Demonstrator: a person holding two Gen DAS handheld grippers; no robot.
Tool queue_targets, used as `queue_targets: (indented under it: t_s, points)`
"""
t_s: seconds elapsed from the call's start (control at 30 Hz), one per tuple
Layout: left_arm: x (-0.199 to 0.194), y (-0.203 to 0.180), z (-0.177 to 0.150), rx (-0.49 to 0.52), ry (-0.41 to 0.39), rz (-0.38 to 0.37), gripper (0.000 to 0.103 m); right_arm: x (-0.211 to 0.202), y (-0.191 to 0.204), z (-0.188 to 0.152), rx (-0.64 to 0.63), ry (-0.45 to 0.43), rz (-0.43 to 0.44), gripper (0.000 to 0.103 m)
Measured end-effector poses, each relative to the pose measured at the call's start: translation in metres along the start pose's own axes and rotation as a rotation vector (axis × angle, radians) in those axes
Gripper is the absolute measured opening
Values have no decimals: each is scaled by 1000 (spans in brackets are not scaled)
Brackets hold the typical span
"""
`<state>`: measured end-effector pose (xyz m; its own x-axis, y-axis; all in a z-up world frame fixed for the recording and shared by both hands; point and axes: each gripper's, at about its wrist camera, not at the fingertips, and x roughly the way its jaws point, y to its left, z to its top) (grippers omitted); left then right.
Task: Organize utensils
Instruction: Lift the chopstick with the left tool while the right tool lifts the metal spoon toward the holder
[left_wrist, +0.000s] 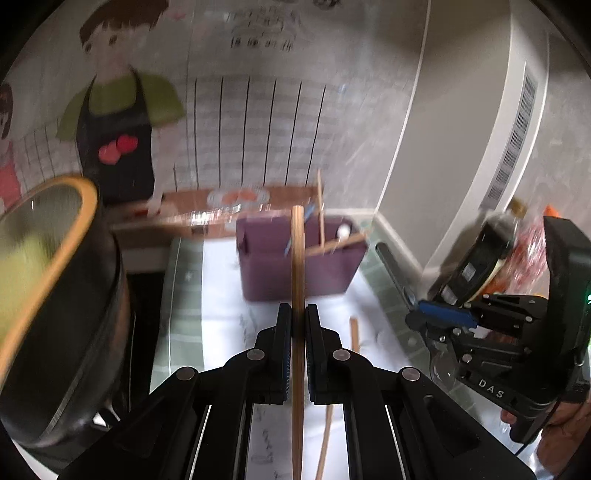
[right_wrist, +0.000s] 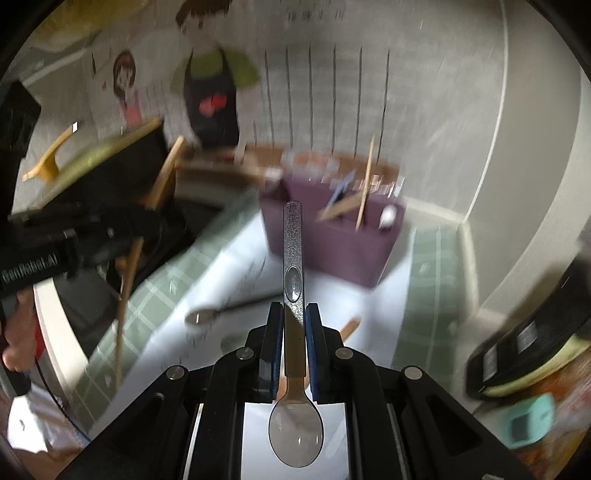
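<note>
Left gripper (left_wrist: 297, 320): squeezed tight on a long thin wooden stick (left_wrist: 297, 266); light, stiff.
Right gripper (right_wrist: 294, 319): squeezed tight on a shiny metal spoon (right_wrist: 294, 266), mid-handle; smooth, may slip.
Purple box holder (left_wrist: 295, 266): ahead, sticks standing inside.

On the wall we see a cartoon poster (left_wrist: 118, 122) of a figure in a green shirt and dark apron with red hearts. At the left we see a dark pot (left_wrist: 74, 325) with a glass lid (left_wrist: 44, 236) that has an orange rim. A green checked tablecloth (right_wrist: 155, 295) covers the table. At the right we see a white appliance (left_wrist: 517, 129) with vent slits, and a small teal device (right_wrist: 528, 421).
</note>
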<state>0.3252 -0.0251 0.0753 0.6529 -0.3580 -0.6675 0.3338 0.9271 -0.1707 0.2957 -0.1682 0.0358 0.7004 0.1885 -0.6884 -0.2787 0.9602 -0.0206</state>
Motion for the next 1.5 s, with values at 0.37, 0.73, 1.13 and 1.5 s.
queue_targets:
  t_s: [0.37,0.73,1.13,1.5]
  points:
    - [-35,-25,85,52,-189,-16,7,-59,-8,86,-45,-237,-110,10]
    - [-56,-34,159,65,-335,-50,7,-86,-25,157,-30,-430,-160,10]
    - [20,-10,174,29,-286,17,7,1,-65,163,75,-426,-88,10]
    - [108,24,151,-50,-167,87,7,121,-98,122,169,-301,-60,10]
